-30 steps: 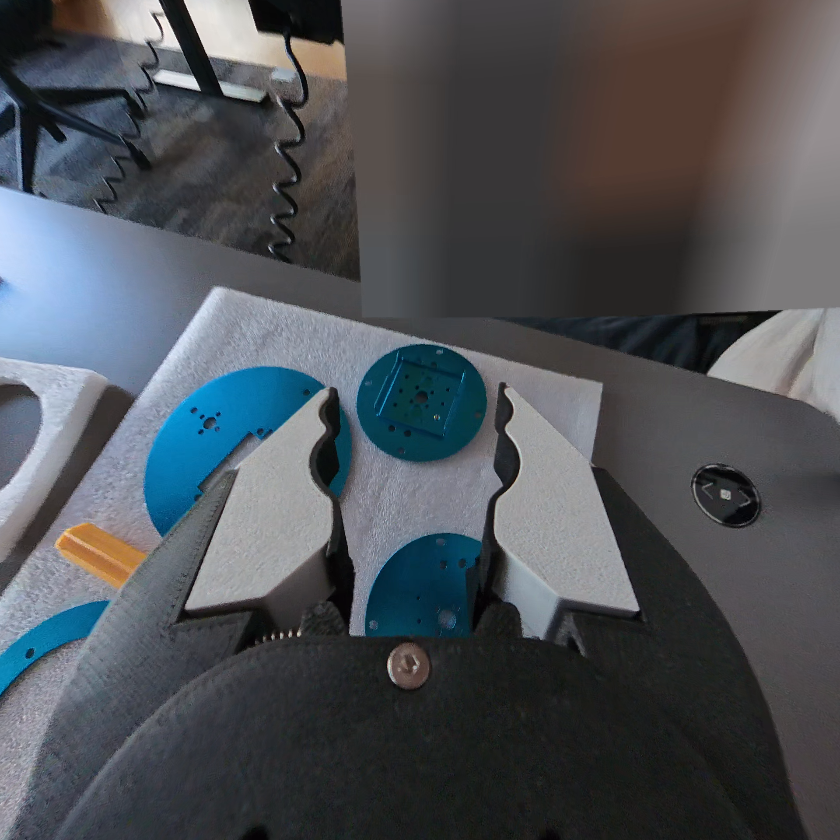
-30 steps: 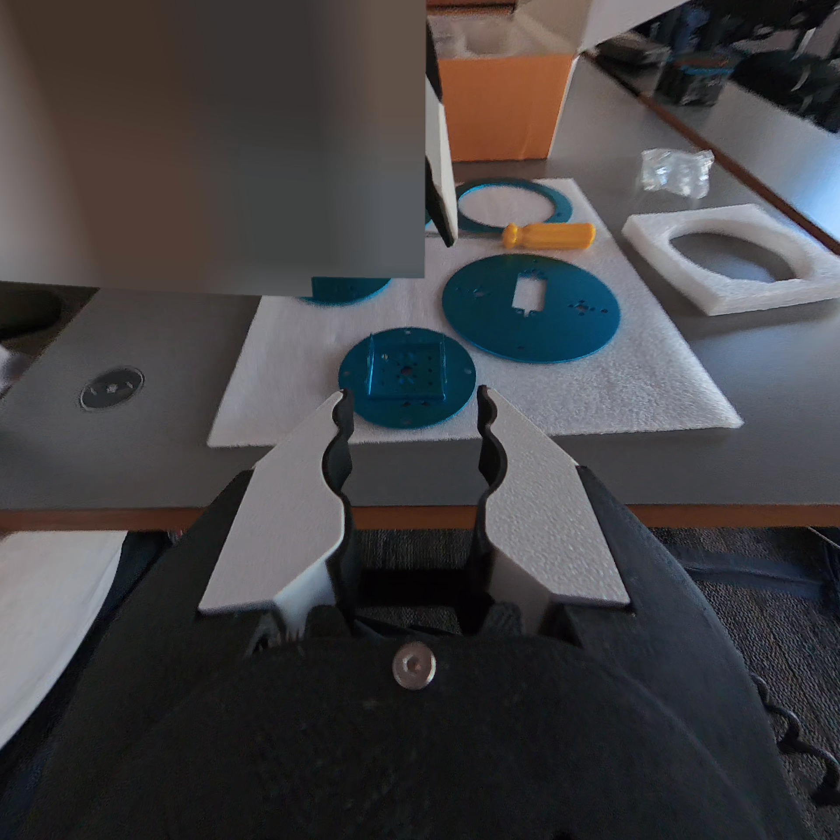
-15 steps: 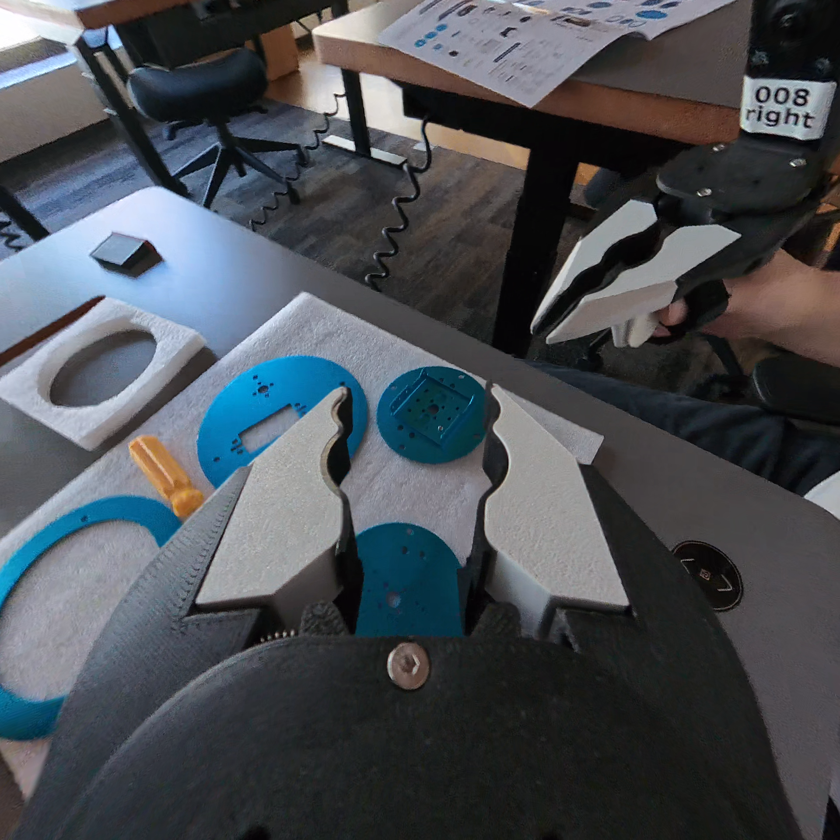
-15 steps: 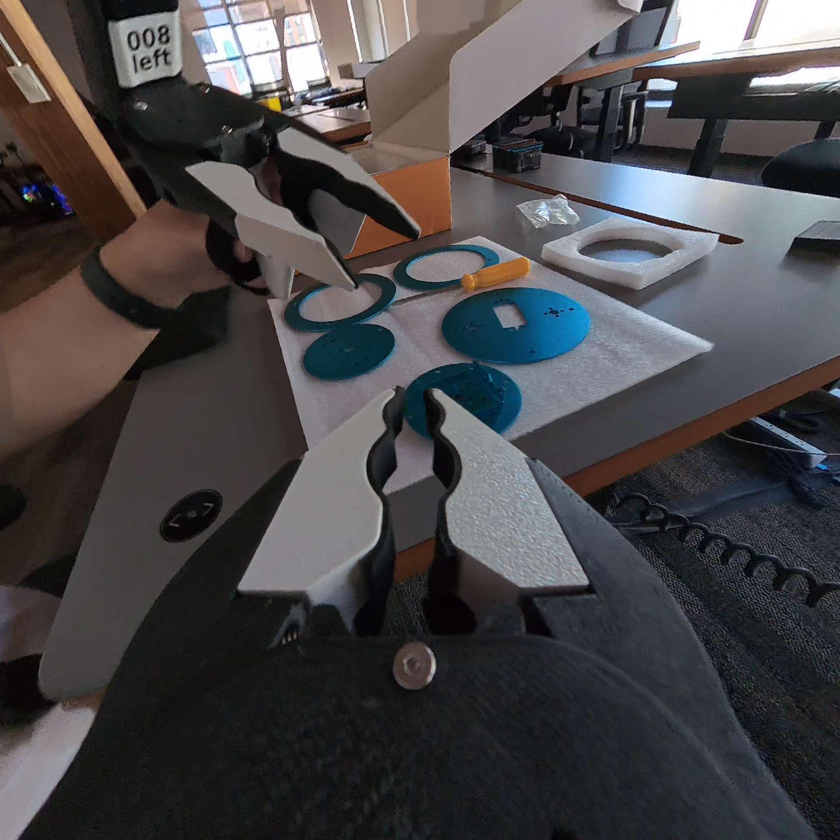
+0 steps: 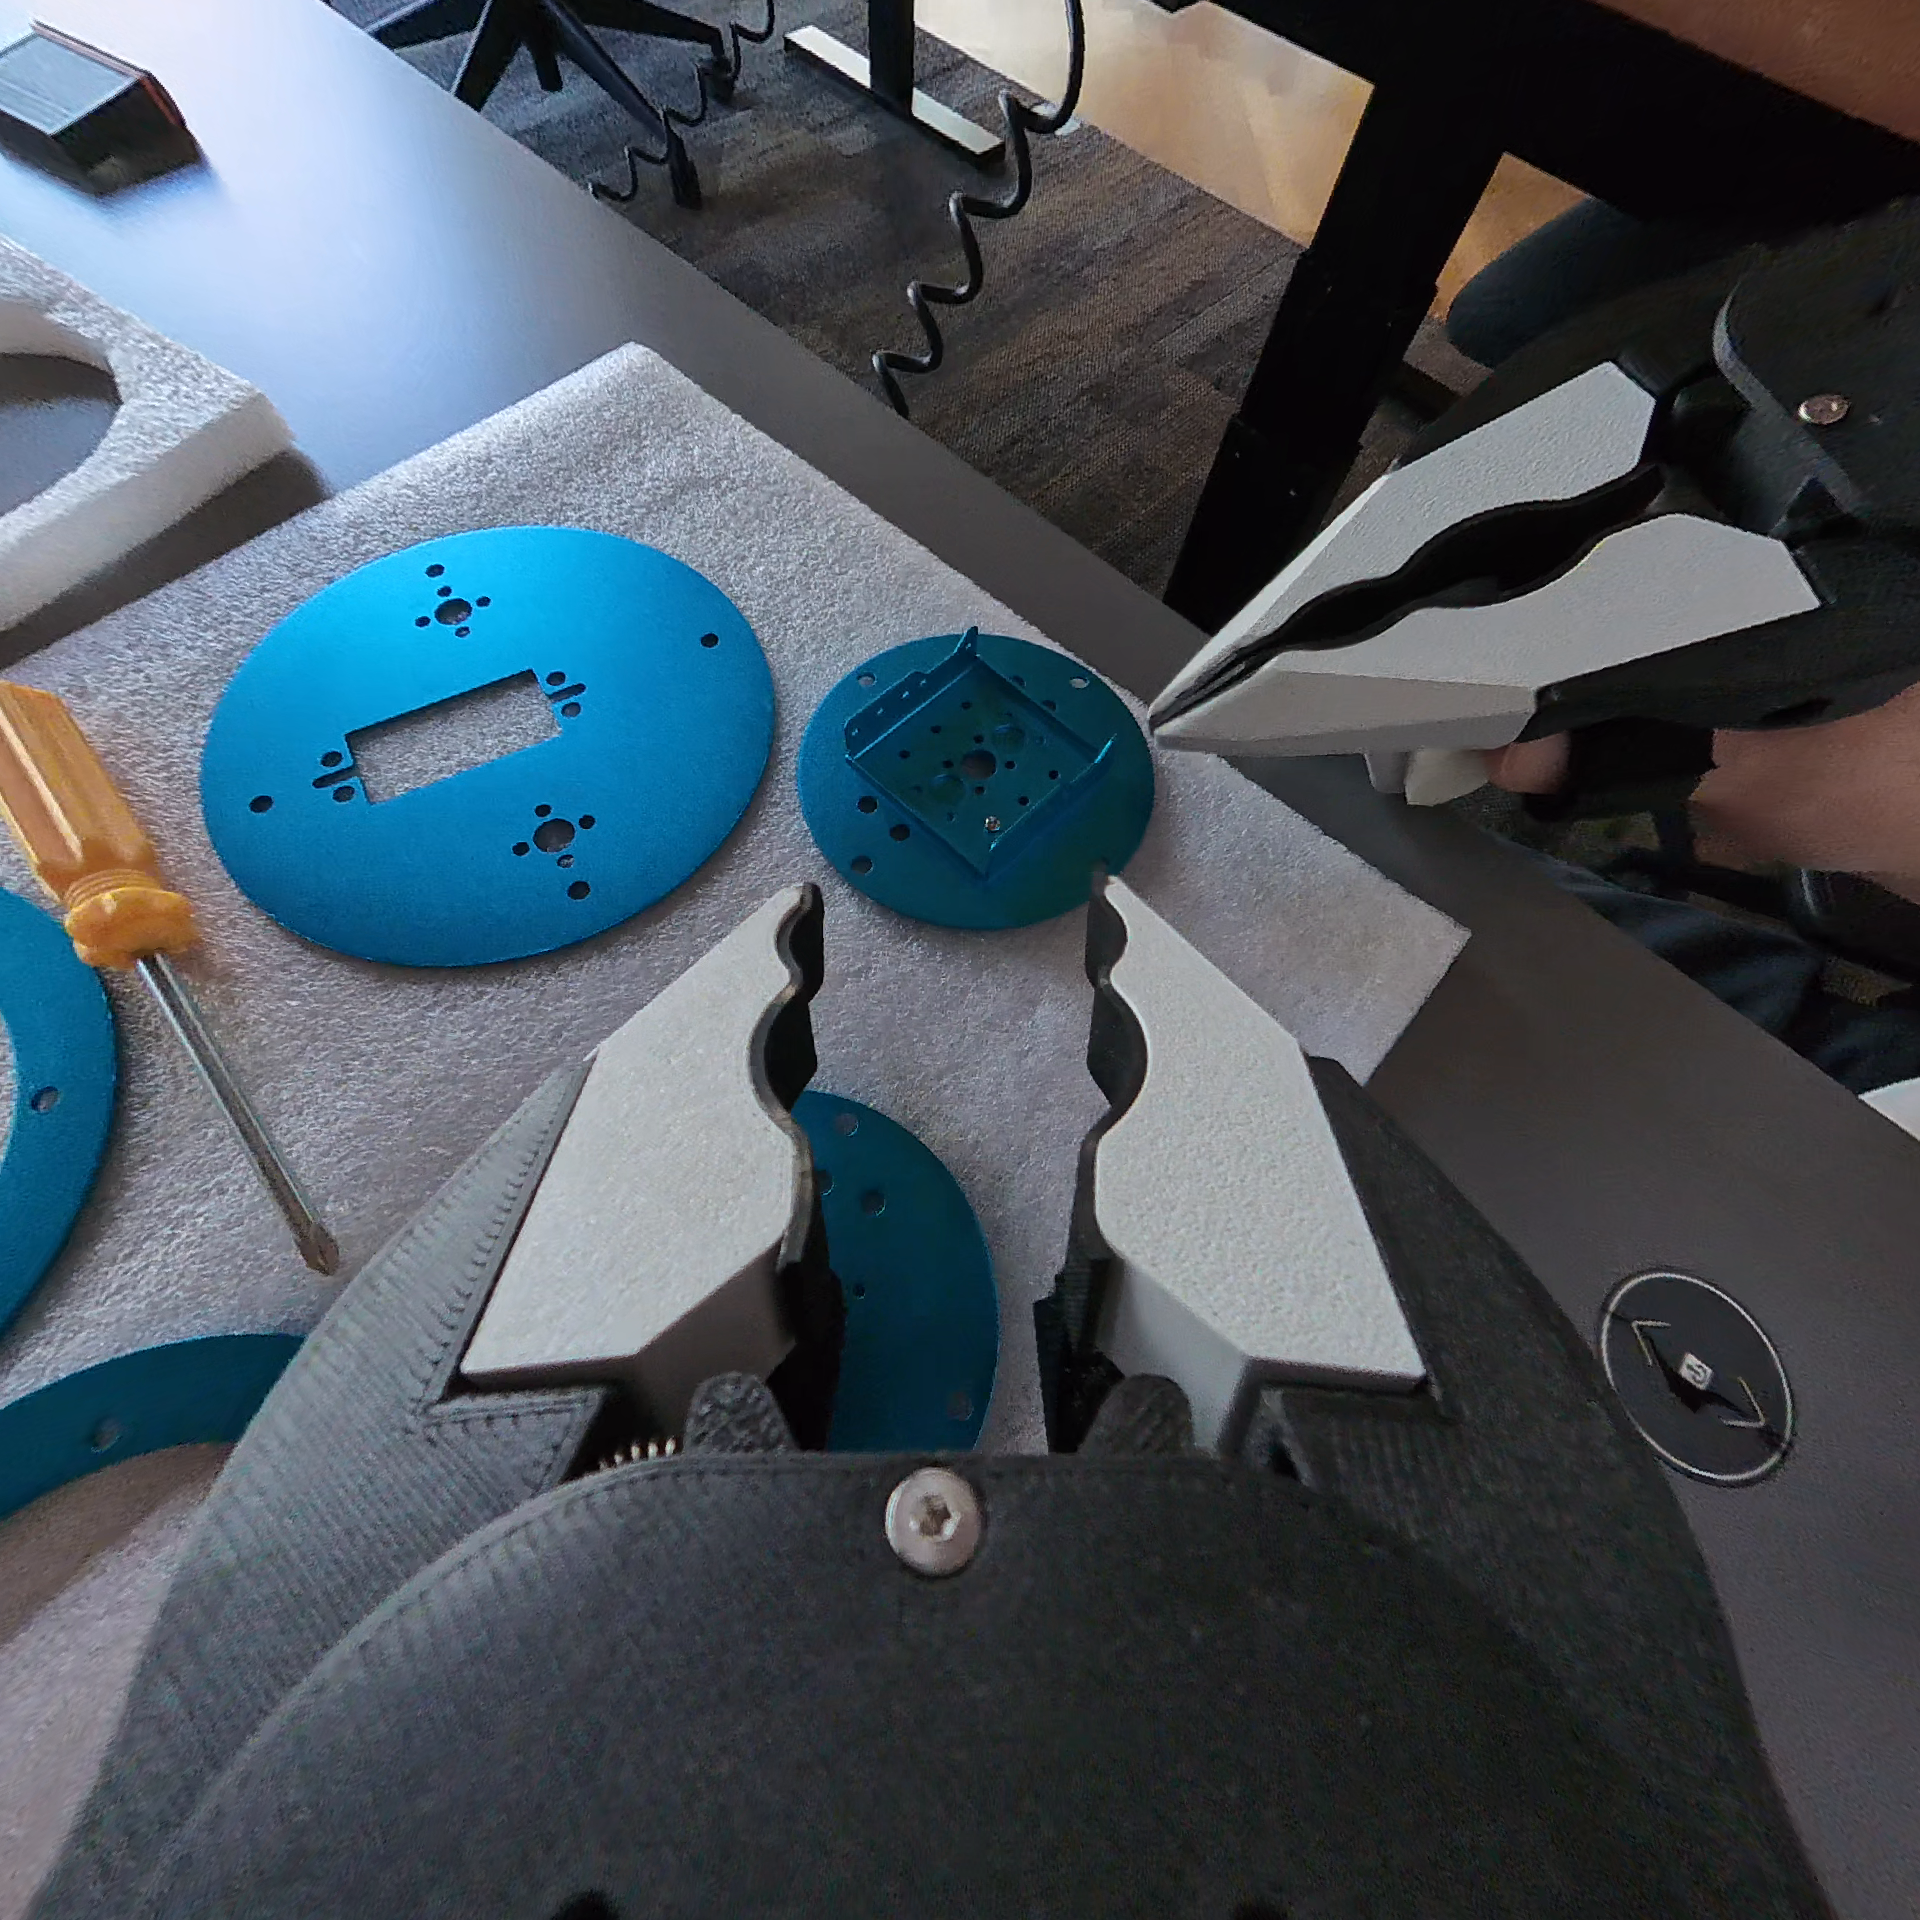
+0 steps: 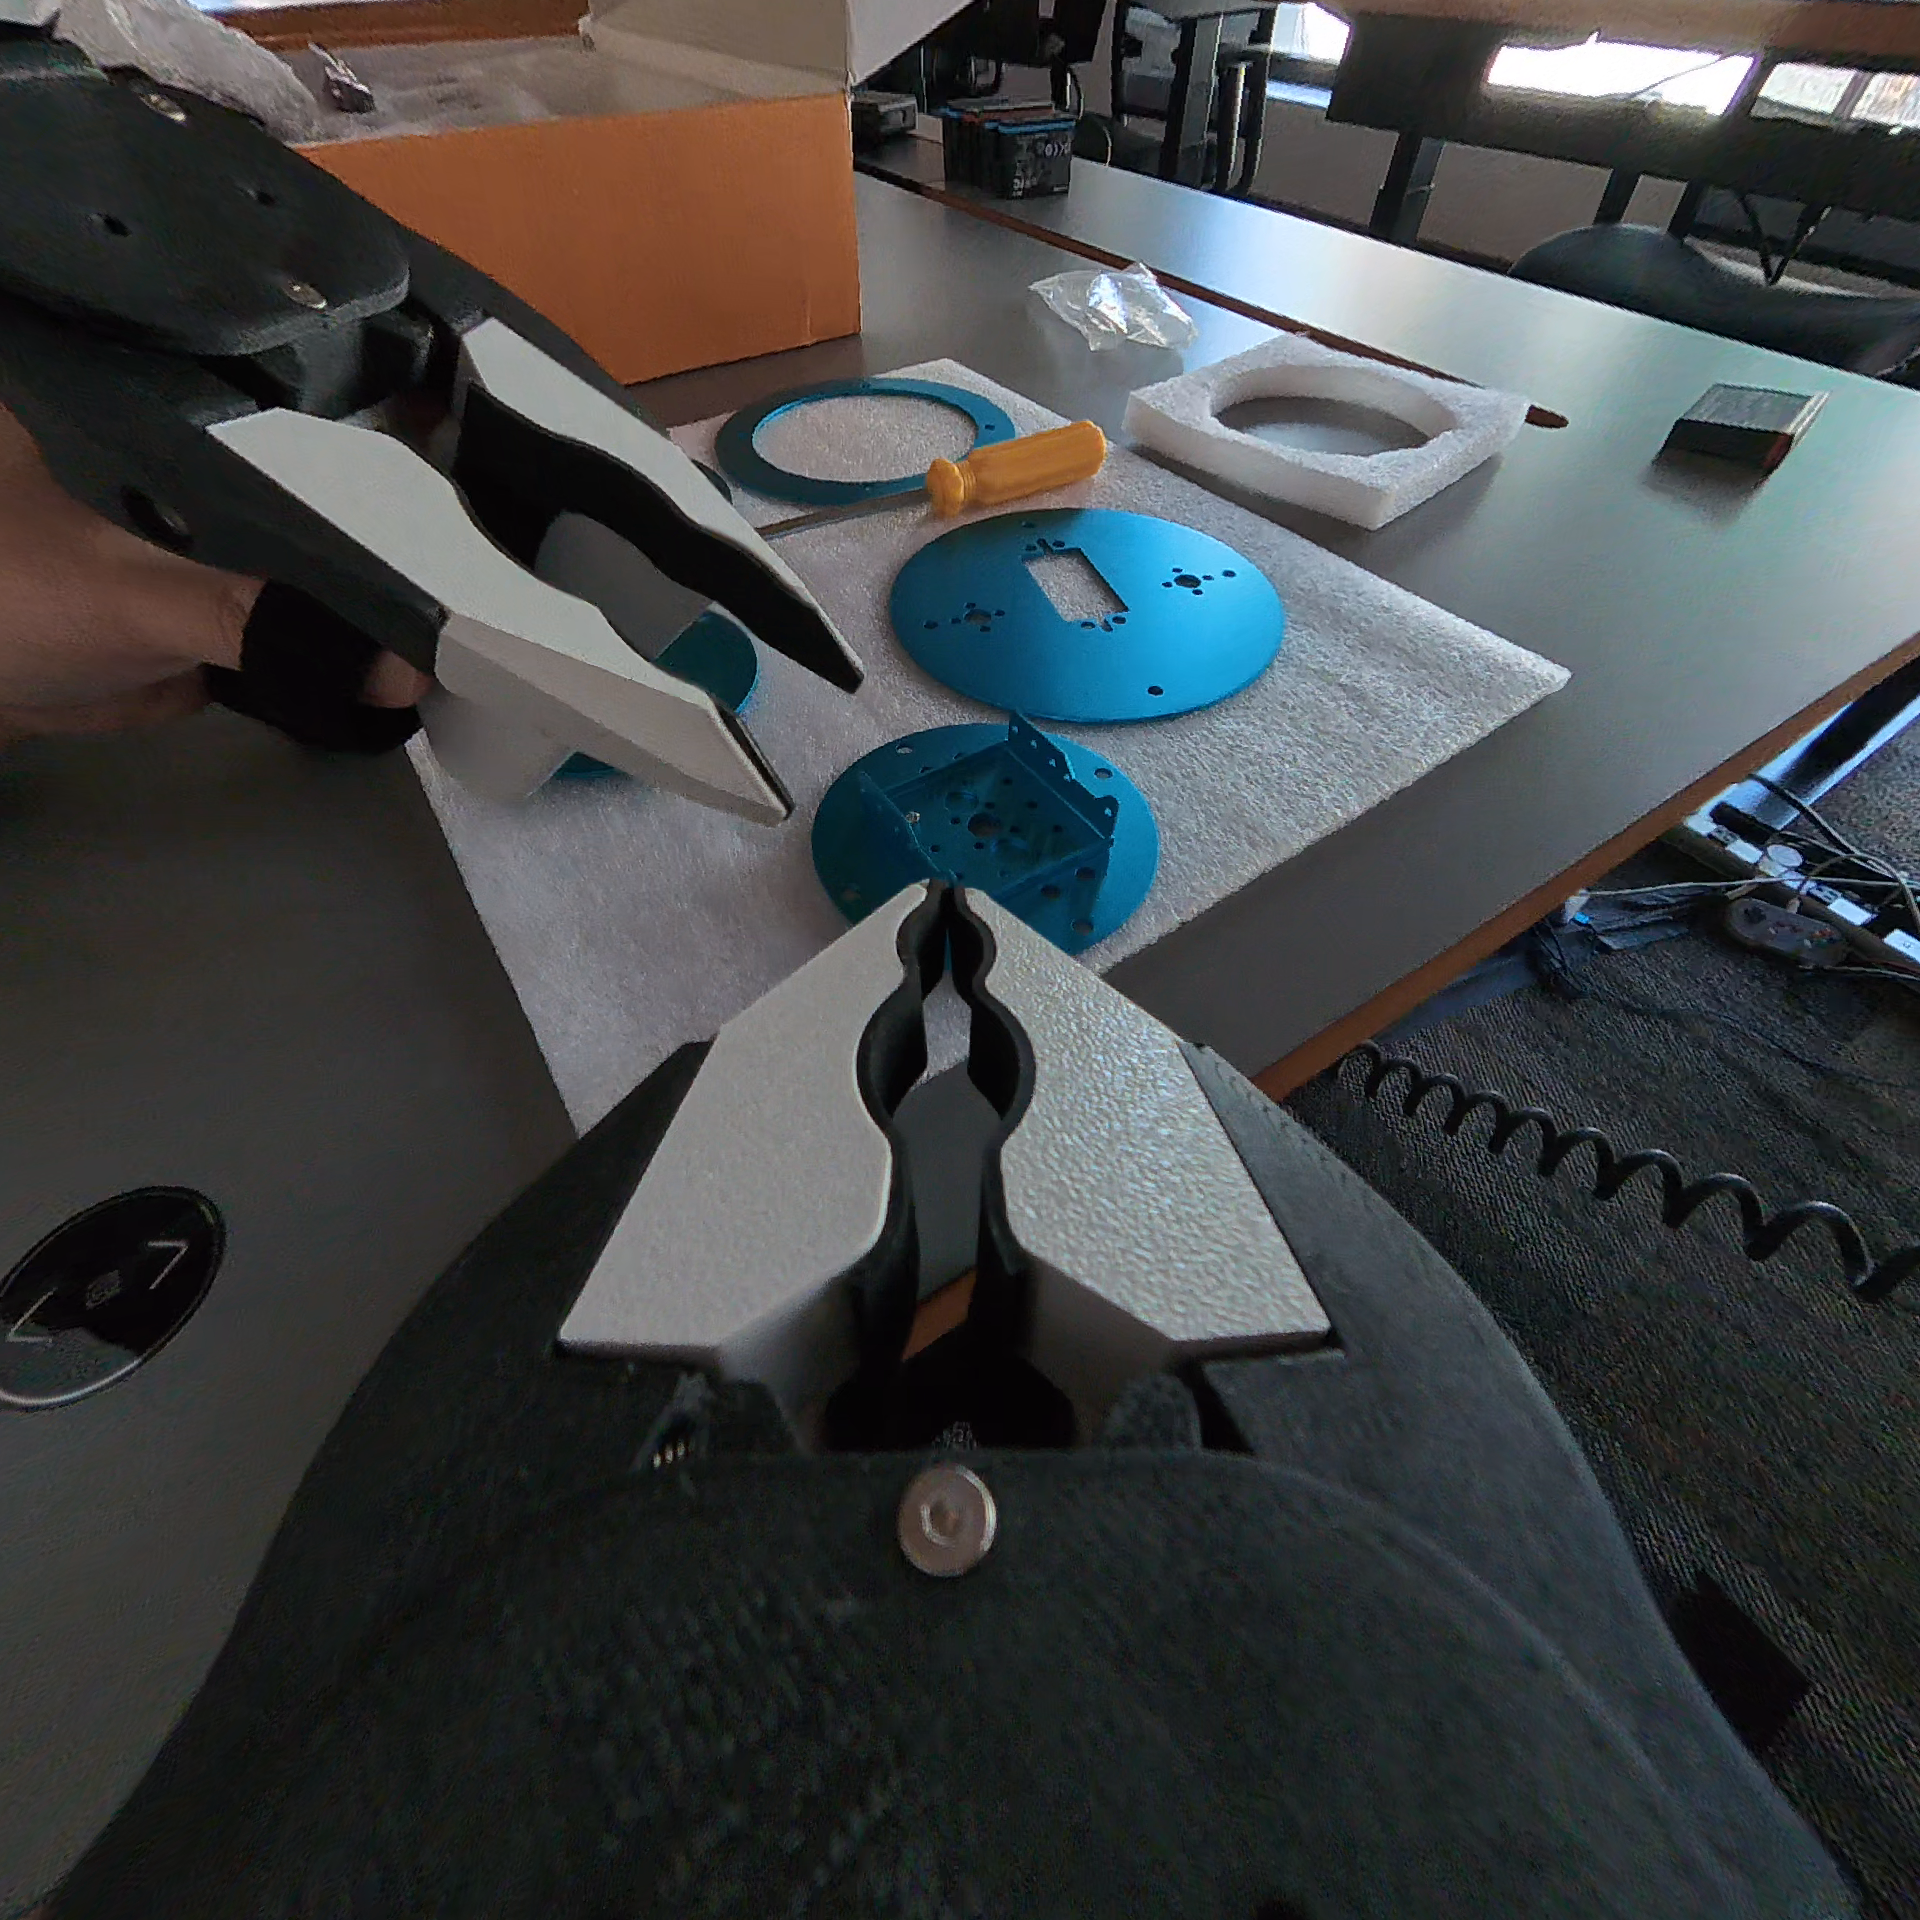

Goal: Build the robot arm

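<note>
Just ahead of both sets of jaws, a blue bracket disc [image 5: 977, 779] is lying flat on a foam sheet [image 5: 665, 457], the right gripper [image 6: 940, 899] hovering nearest with jaws nearly closed on nothing. Opposite, the left gripper [image 5: 951, 904] is holding its jaws wide and empty over a plain disc [image 5: 904, 1278]. Beyond, a slotted disc [image 5: 488, 758] and a screwdriver [image 5: 83, 831] are resting on the grey tabletop [image 5: 395, 270].

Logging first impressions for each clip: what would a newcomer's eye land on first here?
Bright blue metal parts on a white foam sheet: a large disc with a rectangular cutout and, beside it, a small disc with a raised bracket. The open left gripper and the shut right gripper both point at that bracket disc, touching nothing. A yellow-handled screwdriver lies nearby.
</note>
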`<state>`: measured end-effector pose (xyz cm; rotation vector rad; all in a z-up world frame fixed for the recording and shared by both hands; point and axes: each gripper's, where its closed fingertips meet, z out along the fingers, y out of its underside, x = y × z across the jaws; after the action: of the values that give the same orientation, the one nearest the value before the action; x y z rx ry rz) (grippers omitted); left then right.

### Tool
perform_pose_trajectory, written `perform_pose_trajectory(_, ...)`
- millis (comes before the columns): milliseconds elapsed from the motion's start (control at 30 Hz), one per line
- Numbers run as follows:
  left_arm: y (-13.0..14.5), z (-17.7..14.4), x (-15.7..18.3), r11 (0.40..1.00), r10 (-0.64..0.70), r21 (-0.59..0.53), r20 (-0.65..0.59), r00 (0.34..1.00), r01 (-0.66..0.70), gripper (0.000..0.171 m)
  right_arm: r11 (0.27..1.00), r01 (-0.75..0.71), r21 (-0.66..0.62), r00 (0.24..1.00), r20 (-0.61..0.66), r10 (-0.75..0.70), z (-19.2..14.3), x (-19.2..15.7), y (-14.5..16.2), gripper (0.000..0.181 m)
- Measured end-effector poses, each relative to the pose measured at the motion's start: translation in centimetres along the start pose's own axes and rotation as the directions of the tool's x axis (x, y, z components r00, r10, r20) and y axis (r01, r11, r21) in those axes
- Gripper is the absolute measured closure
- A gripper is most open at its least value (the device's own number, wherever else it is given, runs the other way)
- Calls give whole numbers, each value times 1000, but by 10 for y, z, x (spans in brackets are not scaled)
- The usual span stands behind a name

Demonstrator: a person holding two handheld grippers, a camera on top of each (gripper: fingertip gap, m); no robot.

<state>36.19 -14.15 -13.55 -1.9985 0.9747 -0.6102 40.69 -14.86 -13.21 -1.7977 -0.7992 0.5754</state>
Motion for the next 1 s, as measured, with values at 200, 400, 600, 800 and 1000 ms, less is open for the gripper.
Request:
perform_pose_trajectory(200, 5, 4, 0, 999, 0, -42, 2, 1000, 0, 122, 995, 6, -104, 1000, 24, -4, 4, -3, 6, 181)
perform_pose_trajectory(400, 7, 6, 0, 998, 19, -60, 7, 1000, -19, 123, 993, -24, -116, 999, 28, 27, 4, -2, 7, 181)
perform_pose_trajectory(600, 7, 5, 2, 998, 14, -55, -7, 1000, -14, 121, 991, -22, -128, 999, 27, 25, 5, -2, 7, 181)
perform_pose_trajectory(800, 9, 6, 5, 996, 50, -67, -12, 999, -51, 121, 990, -27, -138, 999, 27, 31, 6, -2, 8, 181)
perform_pose_trajectory(1000, 10, 7, 7, 995, 72, -75, -12, 997, -73, 120, 990, -38, -137, 999, 31, 43, 7, -1, 7, 181)
